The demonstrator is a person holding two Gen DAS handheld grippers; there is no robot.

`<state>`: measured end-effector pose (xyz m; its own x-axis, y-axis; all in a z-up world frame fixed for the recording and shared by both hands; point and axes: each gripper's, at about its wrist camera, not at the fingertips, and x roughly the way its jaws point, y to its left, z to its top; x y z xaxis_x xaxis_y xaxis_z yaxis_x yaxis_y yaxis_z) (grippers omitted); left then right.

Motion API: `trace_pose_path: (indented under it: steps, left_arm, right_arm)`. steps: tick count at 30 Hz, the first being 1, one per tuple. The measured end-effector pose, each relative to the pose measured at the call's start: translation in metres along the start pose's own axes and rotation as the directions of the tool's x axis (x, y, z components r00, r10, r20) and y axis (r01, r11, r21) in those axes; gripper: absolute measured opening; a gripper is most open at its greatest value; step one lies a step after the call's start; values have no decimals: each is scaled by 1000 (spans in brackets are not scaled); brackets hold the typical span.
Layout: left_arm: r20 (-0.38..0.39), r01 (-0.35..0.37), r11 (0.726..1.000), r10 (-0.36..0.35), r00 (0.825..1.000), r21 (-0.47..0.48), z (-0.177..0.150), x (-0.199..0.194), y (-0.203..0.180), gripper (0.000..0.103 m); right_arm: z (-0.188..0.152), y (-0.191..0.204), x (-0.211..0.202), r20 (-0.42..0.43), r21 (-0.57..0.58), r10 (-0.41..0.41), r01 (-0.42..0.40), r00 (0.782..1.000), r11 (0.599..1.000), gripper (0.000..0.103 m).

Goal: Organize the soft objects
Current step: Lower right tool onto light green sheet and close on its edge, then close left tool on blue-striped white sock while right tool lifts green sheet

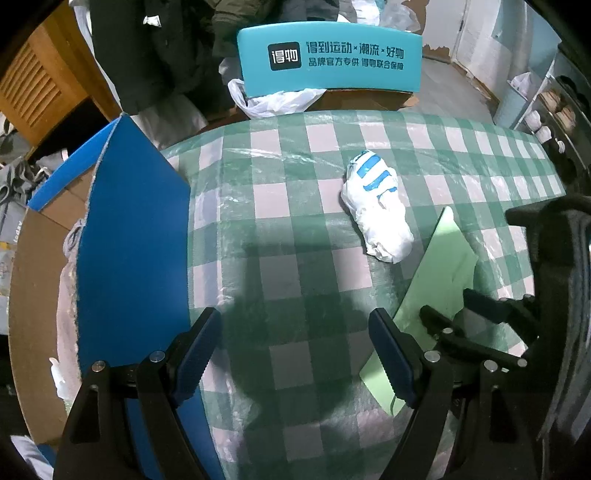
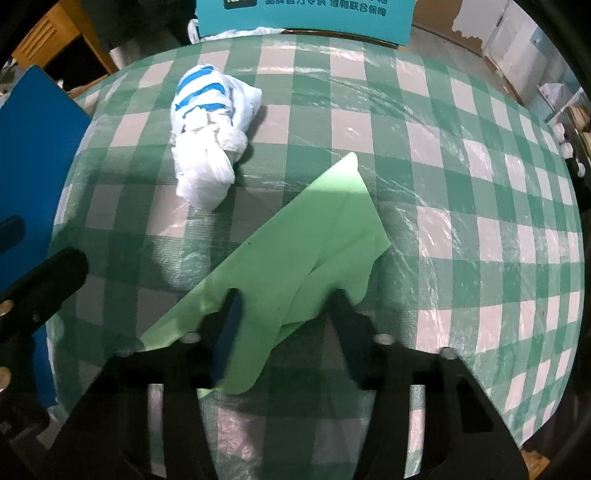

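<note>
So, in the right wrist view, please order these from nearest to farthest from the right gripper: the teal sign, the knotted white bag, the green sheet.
1. green sheet, lying between the right gripper fingers.
2. knotted white bag, ahead, to the left on the table.
3. teal sign, beyond the far table edge.

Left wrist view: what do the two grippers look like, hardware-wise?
The left gripper has black angular linkage arms with silver pivot pins. Its jaws carry dark blue pads with serrated inner edges. The right gripper, at the right of this view, is matte black with slim black fingers. No cables, sleeves or printed markings show.
</note>
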<state>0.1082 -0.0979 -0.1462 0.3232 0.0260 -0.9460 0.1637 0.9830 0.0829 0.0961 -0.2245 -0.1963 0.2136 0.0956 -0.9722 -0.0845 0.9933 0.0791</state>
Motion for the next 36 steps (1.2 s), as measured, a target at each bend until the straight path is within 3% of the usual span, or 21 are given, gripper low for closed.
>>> trace_pose_path:
  steps: [1,3,5,21,28,36]
  left_arm:
    - [-3,2,1000,-2,1000,-1,1,1,-1,83]
    - [-7,7,1000,-7,1000,3,3,4,-3,83]
    - [-9,11,1000,-11,1000,5,4,5,-6,83]
    - [-13,90,995,-90,996,-50,41,22,-23,87]
    - [-33,108,990,-111,993,-88,56,37,-26,87]
    - [-42,65,998,-66,997,-24,68,49,-43,87]
  right_arm:
    - [-4,-4,-3,2,2,2,-2,1000,1000,24]
    - [-5,-8,-6,2,11,7,-7,1000,1000,9]
    - [-5,-15,-8,3,30,29,-29,1000,999,6]
    - [-11,-88,-34,71,153,-57,46,996,987,4]
    - [17,-87,-31,101,184,-54,35,993,982,4]
    - [20,-93,-36,124,189,-48,24,991,982,4]
